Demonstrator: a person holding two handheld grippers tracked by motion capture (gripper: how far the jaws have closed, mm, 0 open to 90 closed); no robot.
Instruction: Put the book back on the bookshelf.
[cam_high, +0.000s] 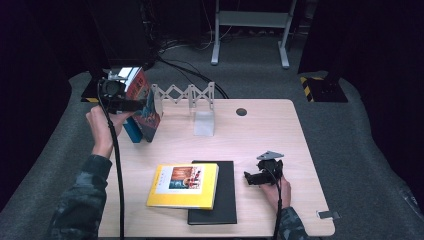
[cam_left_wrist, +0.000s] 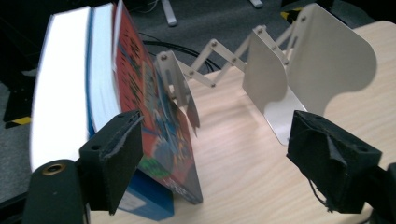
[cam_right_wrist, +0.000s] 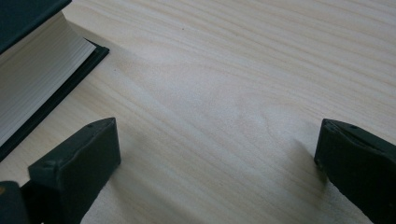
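Observation:
Several books stand leaning at the table's far left: a red-covered book in front, a blue book behind it, then a thick white-paged one. Beside them stands a white accordion book rack. My left gripper is open at the books, one jaw next to the red cover, nothing pinched. A yellow book lies on a black book near the front. My right gripper rests open on bare wood just right of the black book.
The wooden table has a cable hole at the back and a small metal clip at its front right corner. Grey carpet, cables and a metal frame lie beyond the far edge.

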